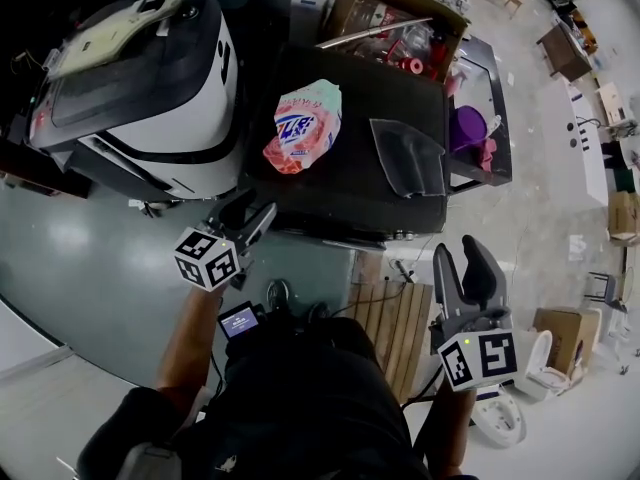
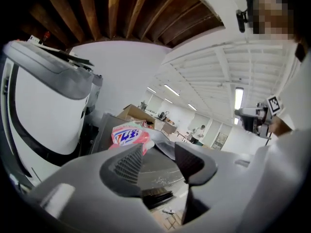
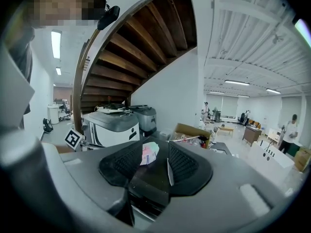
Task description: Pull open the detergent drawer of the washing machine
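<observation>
The white and black washing machine stands at the upper left in the head view; I cannot make out its detergent drawer. The machine also fills the left of the left gripper view and sits mid-left in the right gripper view. My left gripper hangs low in front of the machine's right corner, apart from it, shut and holding nothing. My right gripper is off to the right near the black tabletop's front edge, shut and empty too.
A pink detergent bag and a clear plastic sheet lie on the black tabletop. Behind it is an open cardboard box, with a purple item to the right. Wooden slats lie on the floor near my legs.
</observation>
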`<act>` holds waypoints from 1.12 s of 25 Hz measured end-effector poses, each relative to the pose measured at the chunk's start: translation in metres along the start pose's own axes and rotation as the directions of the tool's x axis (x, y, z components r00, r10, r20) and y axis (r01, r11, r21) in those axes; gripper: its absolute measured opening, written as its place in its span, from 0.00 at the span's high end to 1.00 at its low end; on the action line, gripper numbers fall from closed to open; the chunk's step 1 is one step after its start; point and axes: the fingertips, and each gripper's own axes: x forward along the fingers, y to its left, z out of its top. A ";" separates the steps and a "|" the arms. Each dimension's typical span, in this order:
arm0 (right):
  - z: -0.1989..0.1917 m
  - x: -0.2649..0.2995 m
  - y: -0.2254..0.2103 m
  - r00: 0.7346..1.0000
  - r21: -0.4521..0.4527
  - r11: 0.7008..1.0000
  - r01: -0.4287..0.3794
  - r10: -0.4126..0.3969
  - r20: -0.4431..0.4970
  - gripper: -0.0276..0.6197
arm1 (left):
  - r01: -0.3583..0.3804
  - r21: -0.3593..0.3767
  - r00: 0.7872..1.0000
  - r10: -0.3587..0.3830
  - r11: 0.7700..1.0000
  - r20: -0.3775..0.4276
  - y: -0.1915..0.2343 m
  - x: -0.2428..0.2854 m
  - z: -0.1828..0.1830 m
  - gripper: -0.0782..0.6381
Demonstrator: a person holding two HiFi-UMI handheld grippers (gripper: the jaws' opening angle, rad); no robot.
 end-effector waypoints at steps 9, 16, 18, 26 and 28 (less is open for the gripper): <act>-0.017 0.001 0.007 0.999 0.001 1.000 0.006 -0.006 -0.051 0.71 | 0.016 -0.261 0.999 -0.027 0.965 -0.038 0.043 0.018 -0.074 0.53; -0.029 0.004 0.008 0.996 0.005 1.000 0.012 -0.011 -0.092 0.71 | 0.021 -0.428 0.999 -0.038 0.903 -0.031 0.068 0.029 -0.128 0.53; -0.032 0.004 0.008 0.995 0.006 1.000 0.013 -0.013 -0.102 0.71 | 0.021 -0.466 0.999 -0.036 0.885 -0.022 0.074 0.030 -0.141 0.53; -0.045 0.007 0.005 0.990 0.012 1.000 0.019 -0.017 -0.137 0.71 | 0.079 -0.611 0.997 -0.071 0.788 0.038 0.089 0.042 -0.185 0.53; -0.048 0.008 0.004 0.989 0.013 1.000 0.021 -0.019 -0.148 0.71 | 0.110 -0.633 0.994 -0.090 0.766 0.064 0.090 0.046 -0.194 0.52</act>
